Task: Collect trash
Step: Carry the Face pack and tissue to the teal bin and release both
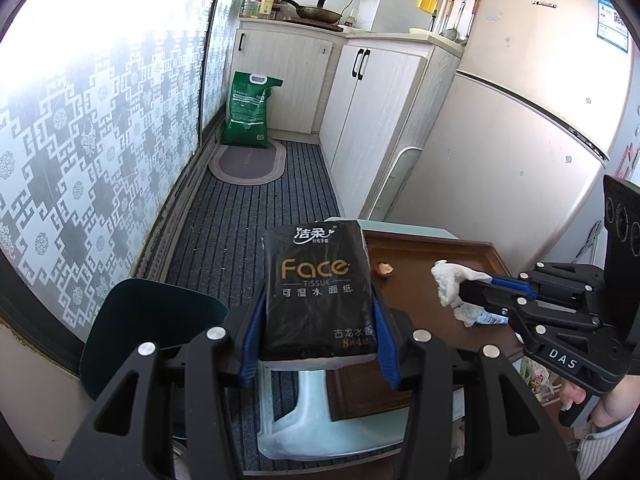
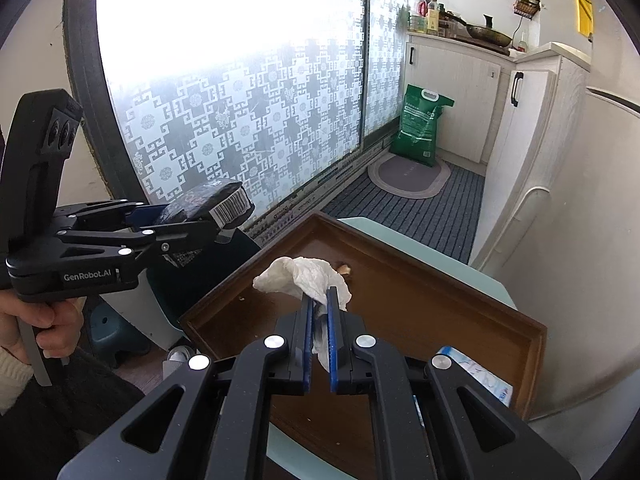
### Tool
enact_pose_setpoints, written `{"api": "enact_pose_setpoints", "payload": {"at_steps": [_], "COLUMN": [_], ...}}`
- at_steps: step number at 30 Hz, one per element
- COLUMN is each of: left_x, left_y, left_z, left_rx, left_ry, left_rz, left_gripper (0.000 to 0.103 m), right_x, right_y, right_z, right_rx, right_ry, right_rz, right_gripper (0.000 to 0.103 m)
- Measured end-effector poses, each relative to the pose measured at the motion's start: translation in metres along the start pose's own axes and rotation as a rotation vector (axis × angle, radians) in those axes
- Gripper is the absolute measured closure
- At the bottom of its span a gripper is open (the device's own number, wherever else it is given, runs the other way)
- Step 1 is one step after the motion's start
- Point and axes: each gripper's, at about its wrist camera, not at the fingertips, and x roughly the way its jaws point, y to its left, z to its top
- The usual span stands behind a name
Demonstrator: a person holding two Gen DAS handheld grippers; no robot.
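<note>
White crumpled tissue (image 2: 306, 278), clamped only by its tail in the closed right claw (image 2: 320, 304) above the brown tray (image 2: 440, 304), may slip out, while the left claw (image 1: 318, 304), gripping the black tissue pack (image 1: 318, 288) beside the tray, risks dropping it.

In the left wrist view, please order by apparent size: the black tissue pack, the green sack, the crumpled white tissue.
1. Black plastic tissue pack, though nearest the camera.
2. Green plastic sack.
3. Crumpled white paper tissue.

Bare tray (image 2: 400, 304), fridge (image 1: 520, 120) alongside
</note>
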Motion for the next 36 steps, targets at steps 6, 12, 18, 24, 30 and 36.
{"api": "enact_pose_setpoints", "payload": {"at_steps": [6, 12, 18, 24, 30, 36], "left_x": [-0.007, -0.010, -0.002, 0.014, 0.030, 0.046], "left_y": [0.020, 0.049, 0.085, 0.116, 0.138, 0.155], "left_z": [-0.007, -0.015, -0.025, -0.042, -0.059, -0.074], "left_rx": [0.026, 0.016, -0.019, -0.058, -0.066, -0.080], "left_ry": [0.002, 0.017, 0.074, 0.149, 0.221, 0.283], "left_rz": [-0.007, 0.019, 0.049, 0.067, 0.092, 0.095], "left_gripper": [0.052, 0.052, 0.052, 0.052, 0.052, 0.051], "right_x": [0.016, 0.025, 0.035, 0.051, 0.070, 0.089], "right_y": [0.022, 0.044, 0.065, 0.083, 0.103, 0.118], "right_z": [0.010, 0.024, 0.033, 0.040, 0.044, 0.045], "right_rx": [-0.021, -0.029, -0.060, -0.065, -0.080, -0.080], "right_ry": [0.011, -0.005, -0.007, 0.004, 0.028, 0.062], "right_rz": [0.030, 0.081, 0.100, 0.143, 0.170, 0.189], "right_gripper": [0.097, 0.097, 0.097, 0.097, 0.097, 0.097]}}
